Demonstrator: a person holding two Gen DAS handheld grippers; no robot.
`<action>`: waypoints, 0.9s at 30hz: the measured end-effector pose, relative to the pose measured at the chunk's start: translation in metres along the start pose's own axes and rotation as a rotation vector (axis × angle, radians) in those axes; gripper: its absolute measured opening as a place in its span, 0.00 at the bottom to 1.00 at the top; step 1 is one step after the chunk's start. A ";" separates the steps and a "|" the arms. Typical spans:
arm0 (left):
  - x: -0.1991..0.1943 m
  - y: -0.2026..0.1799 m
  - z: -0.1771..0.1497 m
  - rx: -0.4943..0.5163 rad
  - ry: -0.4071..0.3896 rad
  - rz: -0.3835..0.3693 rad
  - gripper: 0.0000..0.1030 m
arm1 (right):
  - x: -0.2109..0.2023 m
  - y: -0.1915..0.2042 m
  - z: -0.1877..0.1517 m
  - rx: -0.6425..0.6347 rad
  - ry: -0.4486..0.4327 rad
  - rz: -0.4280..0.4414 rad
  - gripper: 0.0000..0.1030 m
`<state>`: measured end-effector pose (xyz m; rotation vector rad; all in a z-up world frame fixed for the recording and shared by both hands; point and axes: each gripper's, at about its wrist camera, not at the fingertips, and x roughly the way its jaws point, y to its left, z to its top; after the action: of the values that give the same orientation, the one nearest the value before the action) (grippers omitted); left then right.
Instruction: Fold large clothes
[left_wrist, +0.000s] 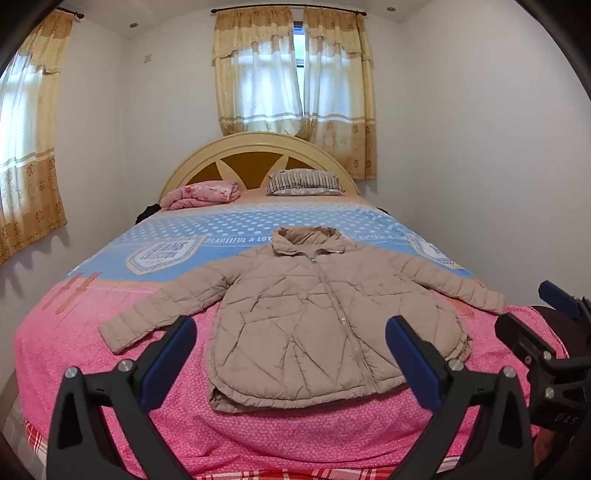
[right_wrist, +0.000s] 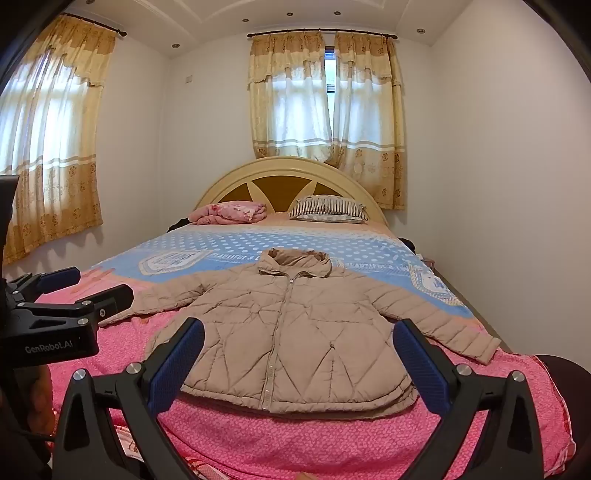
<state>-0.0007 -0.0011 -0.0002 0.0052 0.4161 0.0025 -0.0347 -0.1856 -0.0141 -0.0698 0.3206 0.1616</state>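
A beige quilted puffer jacket (left_wrist: 303, 314) lies flat on the bed, front up, zipped, collar toward the headboard, both sleeves spread out sideways. It also shows in the right wrist view (right_wrist: 295, 332). My left gripper (left_wrist: 291, 332) is open and empty, held above the foot of the bed in front of the jacket's hem. My right gripper (right_wrist: 299, 336) is open and empty too, beside the left one. The right gripper shows at the right edge of the left wrist view (left_wrist: 532, 317); the left gripper shows at the left edge of the right wrist view (right_wrist: 88, 288).
The bed (left_wrist: 92, 354) has a pink and blue cover. A folded pink blanket (left_wrist: 201, 194) and a striped pillow (left_wrist: 304, 182) lie by the cream headboard (left_wrist: 258, 147). White walls stand close on both sides, with curtained windows (left_wrist: 291, 85) behind and at the left.
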 end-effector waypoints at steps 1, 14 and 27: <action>0.000 0.000 0.000 0.000 0.001 -0.006 1.00 | 0.000 0.000 0.000 0.000 0.001 0.001 0.99; -0.006 0.003 0.004 -0.011 -0.010 0.008 1.00 | 0.002 0.008 -0.001 -0.008 0.010 0.000 0.99; -0.006 0.007 0.005 -0.015 -0.015 0.011 1.00 | 0.003 0.009 -0.004 -0.011 0.017 0.006 0.99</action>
<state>-0.0042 0.0055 0.0063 -0.0070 0.4014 0.0161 -0.0346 -0.1761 -0.0191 -0.0815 0.3372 0.1685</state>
